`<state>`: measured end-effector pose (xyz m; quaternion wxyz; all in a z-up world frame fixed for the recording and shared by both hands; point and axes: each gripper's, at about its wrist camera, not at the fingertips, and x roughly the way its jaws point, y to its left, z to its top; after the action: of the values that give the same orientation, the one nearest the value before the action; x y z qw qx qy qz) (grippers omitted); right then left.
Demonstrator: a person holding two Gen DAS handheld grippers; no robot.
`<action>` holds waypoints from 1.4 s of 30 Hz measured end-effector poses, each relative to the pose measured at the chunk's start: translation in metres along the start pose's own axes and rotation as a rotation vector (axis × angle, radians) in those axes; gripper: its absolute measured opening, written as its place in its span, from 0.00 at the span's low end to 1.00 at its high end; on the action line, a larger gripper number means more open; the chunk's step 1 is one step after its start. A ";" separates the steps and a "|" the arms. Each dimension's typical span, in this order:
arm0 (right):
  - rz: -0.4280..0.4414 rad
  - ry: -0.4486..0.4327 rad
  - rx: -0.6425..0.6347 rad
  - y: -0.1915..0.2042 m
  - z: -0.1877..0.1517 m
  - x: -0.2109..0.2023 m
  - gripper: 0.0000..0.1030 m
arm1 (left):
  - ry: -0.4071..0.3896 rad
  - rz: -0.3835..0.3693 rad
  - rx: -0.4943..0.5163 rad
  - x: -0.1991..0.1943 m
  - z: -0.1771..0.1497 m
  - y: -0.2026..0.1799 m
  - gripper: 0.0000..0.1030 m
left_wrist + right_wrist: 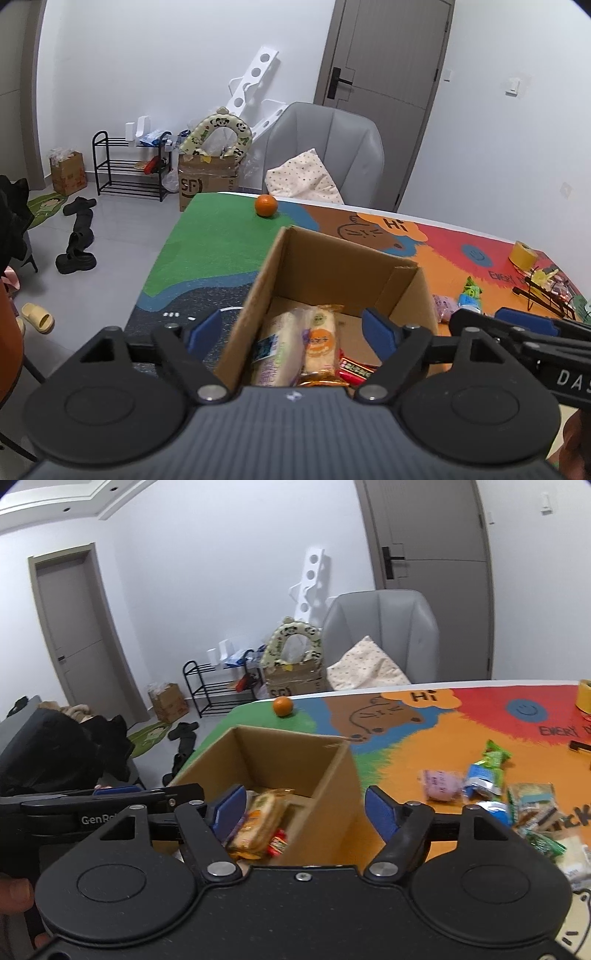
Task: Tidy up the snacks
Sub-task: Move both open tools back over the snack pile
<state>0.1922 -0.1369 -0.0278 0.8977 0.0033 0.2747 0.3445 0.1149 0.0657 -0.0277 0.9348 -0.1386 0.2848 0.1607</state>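
Snack packets (295, 343) lie in the cardboard box (406, 291) directly under your left gripper (293, 332), jaws wide, nothing held. Your right gripper (303, 810) straddles the box's right wall, jaws apart, empty. More snacks (480, 779) sit loose to its right.

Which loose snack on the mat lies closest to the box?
The pink packet. It lies nearest the box; the blue-green packet and the rest sit farther right.

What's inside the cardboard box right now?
Inside the cardboard box: two pale wrapped pastries lying side by side, a small red packet next to them, bare cardboard floor beyond. The near end is hidden by the left gripper body, so more may lie there.
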 end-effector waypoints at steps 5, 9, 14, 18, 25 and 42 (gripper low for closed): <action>-0.047 0.003 0.033 -0.021 -0.005 -0.007 0.75 | 0.014 -0.022 0.023 0.005 -0.002 -0.016 0.83; -0.074 0.007 0.067 -0.039 -0.009 -0.013 0.78 | 0.024 -0.045 0.041 0.009 -0.004 -0.031 0.84; -0.105 0.007 0.104 -0.060 -0.015 -0.022 0.85 | 0.037 -0.077 0.058 0.013 -0.006 -0.050 0.85; -0.129 0.005 0.135 -0.078 -0.020 -0.029 0.91 | 0.038 -0.099 0.074 0.016 -0.007 -0.066 0.88; -0.168 -0.002 0.183 -0.109 -0.028 -0.044 1.00 | 0.027 -0.131 0.099 0.016 -0.010 -0.094 0.92; -0.263 -0.011 0.284 -0.177 -0.052 -0.068 1.00 | 0.035 -0.218 0.179 0.031 -0.020 -0.165 0.93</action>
<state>0.2341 -0.3233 -0.0729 0.9270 0.0958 0.3137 0.1821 0.1917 -0.0846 -0.0341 0.9503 -0.0874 0.2974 0.0298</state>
